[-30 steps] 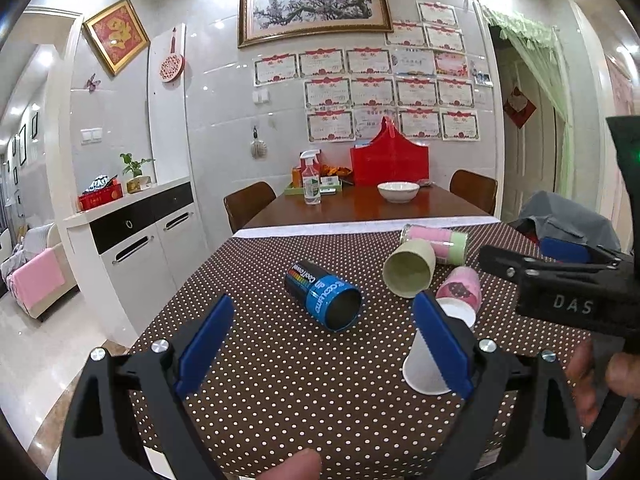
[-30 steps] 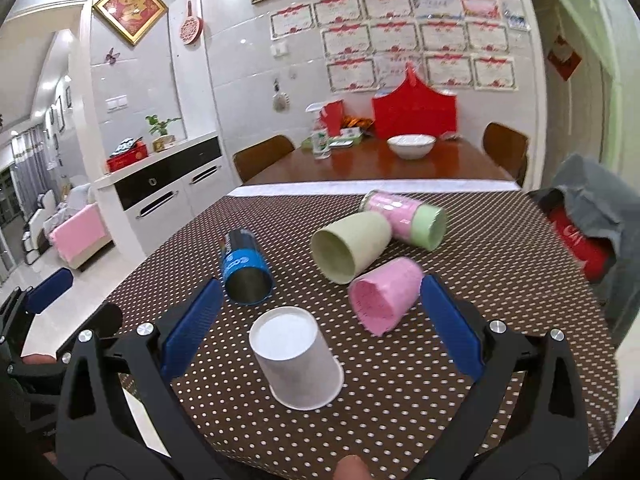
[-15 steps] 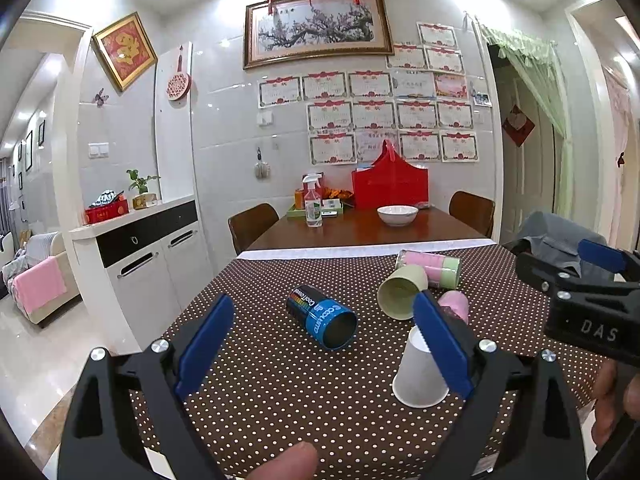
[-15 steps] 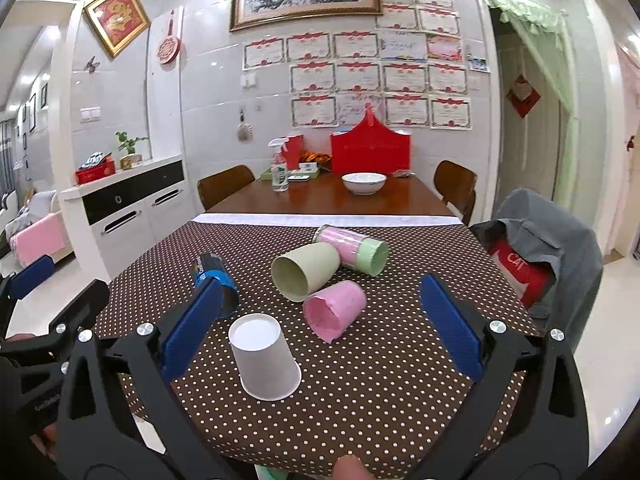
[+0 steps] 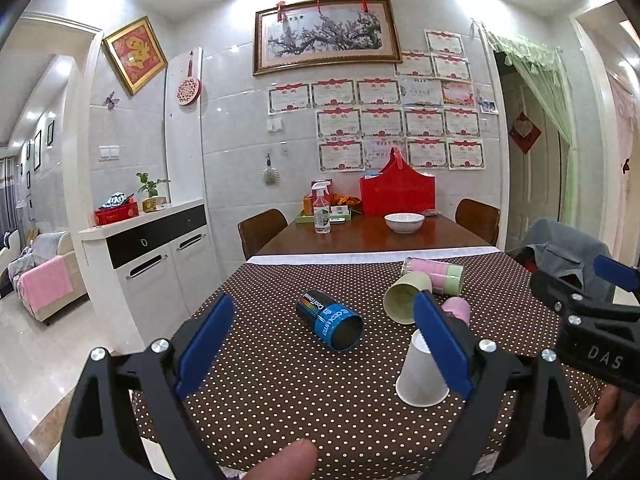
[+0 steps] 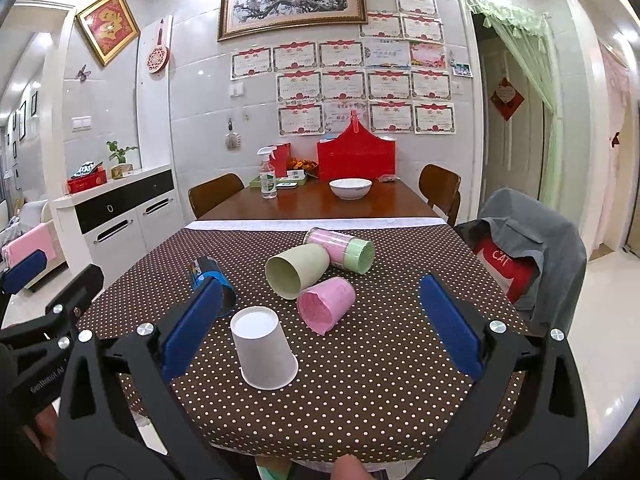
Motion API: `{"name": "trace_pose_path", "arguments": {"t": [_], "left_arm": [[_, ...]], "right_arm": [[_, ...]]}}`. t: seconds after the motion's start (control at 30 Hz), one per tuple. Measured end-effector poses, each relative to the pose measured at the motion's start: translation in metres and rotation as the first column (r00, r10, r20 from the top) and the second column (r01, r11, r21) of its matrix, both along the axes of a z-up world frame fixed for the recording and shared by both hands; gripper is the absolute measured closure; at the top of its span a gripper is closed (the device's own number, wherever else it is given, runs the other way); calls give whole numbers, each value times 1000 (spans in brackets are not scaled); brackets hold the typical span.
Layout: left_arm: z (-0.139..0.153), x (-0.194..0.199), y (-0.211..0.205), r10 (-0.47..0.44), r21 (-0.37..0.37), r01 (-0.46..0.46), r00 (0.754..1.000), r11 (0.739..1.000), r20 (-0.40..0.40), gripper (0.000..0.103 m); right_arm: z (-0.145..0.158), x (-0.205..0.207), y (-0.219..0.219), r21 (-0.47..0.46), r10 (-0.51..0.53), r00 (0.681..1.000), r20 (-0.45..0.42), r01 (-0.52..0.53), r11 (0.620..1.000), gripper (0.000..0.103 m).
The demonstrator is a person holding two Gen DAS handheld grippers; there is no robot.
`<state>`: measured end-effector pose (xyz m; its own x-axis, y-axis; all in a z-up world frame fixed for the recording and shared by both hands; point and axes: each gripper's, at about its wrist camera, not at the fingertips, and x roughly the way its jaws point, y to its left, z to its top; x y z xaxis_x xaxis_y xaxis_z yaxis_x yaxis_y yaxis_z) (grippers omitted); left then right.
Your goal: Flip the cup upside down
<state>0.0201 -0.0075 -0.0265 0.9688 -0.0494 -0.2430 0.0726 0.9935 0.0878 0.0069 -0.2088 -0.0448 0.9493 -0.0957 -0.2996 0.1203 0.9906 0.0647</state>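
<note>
A white paper cup (image 6: 264, 352) stands upside down, rim on the dotted tablecloth (image 6: 380, 380), near the front edge; it also shows in the left wrist view (image 5: 418, 376). My right gripper (image 6: 320, 328) is open and empty, held back from the table, the cup low between its fingers. My left gripper (image 5: 320, 344) is open and empty, the cup partly behind its right finger (image 5: 440, 344). A blue-black cup (image 5: 330, 318), a pale green cup (image 6: 296, 270), a pink cup (image 6: 326, 304) and a pink-green tumbler (image 6: 340, 248) lie on their sides behind it.
A chair draped with a grey jacket (image 6: 524, 248) stands right of the table. A white cabinet (image 5: 152, 264) stands to the left. Behind is a wooden table with a white bowl (image 6: 350, 188), a spray bottle (image 6: 268, 180) and a red box (image 6: 356, 160).
Both grippers have drawn back and up from the table, so the cups look smaller and farther. The white cup stands unmoved, upside down.
</note>
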Motion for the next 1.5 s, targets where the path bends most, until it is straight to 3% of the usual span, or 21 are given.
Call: {"name": "trace_pose_path", "arguments": {"t": [1.5], "left_arm": [[2, 0, 6, 1, -25, -1, 1000, 1000, -5, 13]], "right_arm": [[-1, -5, 3, -8, -10, 1000, 8, 11, 1000, 6]]}}
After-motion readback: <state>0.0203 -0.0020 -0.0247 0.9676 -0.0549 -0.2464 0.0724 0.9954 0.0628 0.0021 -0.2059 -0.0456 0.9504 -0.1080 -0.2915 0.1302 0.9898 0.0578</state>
